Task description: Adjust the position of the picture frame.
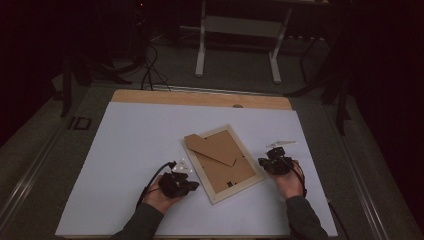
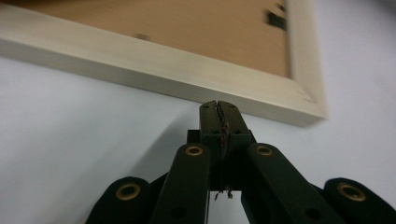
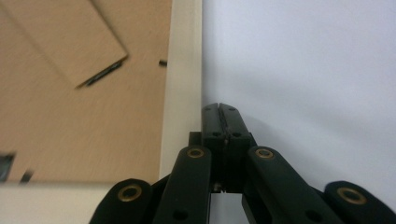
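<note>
Picture frame (image 1: 223, 164) lies face-down mid-table btwn both grippers, long axis diagonal from near edge toward far-left; left gripper (image 1: 190, 186) w/ jaws pressed together sits just beside its near-left side, right gripper (image 1: 263, 163) likewise closed, empty, beside its right side.

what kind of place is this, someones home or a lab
Probably a lab or workshop set up for recording: a white work table on a dark floor, loose cables behind it, and a bare white desk frame further back.

Dim room, grey floor (image 1: 240, 70), white table legs (image 1: 201, 50), dark cables (image 1: 150, 70)
</note>
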`<state>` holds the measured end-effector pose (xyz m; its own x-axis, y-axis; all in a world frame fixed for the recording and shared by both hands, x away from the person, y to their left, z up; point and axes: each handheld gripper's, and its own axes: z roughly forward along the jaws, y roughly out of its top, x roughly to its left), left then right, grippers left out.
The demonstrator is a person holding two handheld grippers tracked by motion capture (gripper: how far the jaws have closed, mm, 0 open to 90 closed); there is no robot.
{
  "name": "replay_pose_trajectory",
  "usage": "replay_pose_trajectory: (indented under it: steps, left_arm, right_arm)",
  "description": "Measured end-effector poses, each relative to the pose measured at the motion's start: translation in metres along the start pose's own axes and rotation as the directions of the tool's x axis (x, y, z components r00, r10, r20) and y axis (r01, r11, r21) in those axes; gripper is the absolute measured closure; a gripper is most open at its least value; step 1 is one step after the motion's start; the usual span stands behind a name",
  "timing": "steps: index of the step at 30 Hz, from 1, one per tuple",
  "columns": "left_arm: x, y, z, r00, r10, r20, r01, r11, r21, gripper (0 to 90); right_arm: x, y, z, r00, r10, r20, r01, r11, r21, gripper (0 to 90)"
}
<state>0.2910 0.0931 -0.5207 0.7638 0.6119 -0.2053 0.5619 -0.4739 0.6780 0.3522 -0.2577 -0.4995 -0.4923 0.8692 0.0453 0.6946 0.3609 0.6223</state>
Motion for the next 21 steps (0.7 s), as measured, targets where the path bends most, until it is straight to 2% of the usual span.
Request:
replay_pose_trajectory:
  steps: [3,6,11,14,17,18,19,20,21]
  left_arm:
    - [0.014,0.003,-0.007,0.9985,-0.041,-0.038,0.039,0.9985,-0.038,90.0]
    - [0.027,0.006,-0.013,0.9942,-0.074,-0.079,0.068,0.9951,-0.072,90.0]
    - [0.053,0.013,-0.021,0.9821,-0.135,-0.131,0.119,0.9846,-0.128,90.0]
    - [0.067,0.021,-0.023,0.9773,-0.147,-0.152,0.125,0.9816,-0.144,90.0]
    - [0.084,0.033,-0.021,0.9699,-0.164,-0.181,0.136,0.9784,-0.155,90.0]
    - [0.09,0.037,-0.02,0.9683,-0.169,-0.184,0.141,0.9779,-0.154,90.0]
    - [0.09,0.037,-0.02,0.9683,-0.169,-0.184,0.141,0.9779,-0.154,90.0]
    - [0.099,0.043,-0.015,0.9651,-0.17,-0.199,0.141,0.9787,-0.148,90.0]
    - [0.104,0.046,-0.012,0.9646,-0.169,-0.203,0.142,0.9797,-0.141,90.0]
  right_arm:
    - [0.0,-0.007,-0.011,1.0,-0.004,0.001,0.004,1.0,-0.002,90.0]
    - [0.002,-0.014,-0.016,1.0,-0.006,-0.002,0.006,1.0,0.004,90.0]
    - [0.005,-0.026,-0.017,1.0,-0.004,-0.007,0.004,1.0,0.021,90.0]
    - [0.005,-0.031,-0.02,1.0,-0.002,-0.005,0.002,1.0,0.015,90.0]
    - [0.007,-0.035,-0.024,0.9999,0.004,-0.01,-0.004,1.0,0.013,90.0]
    - [0.008,-0.037,-0.025,0.9999,0.004,-0.015,-0.004,1.0,0.017,90.0]
    - [0.008,-0.037,-0.025,0.9999,0.004,-0.015,-0.004,1.0,0.017,90.0]
    - [0.01,-0.041,-0.025,0.9998,-0.003,-0.02,0.004,1.0,0.026,90.0]
    - [0.012,-0.044,-0.024,0.9996,-0.007,-0.026,0.007,1.0,0.024,90.0]
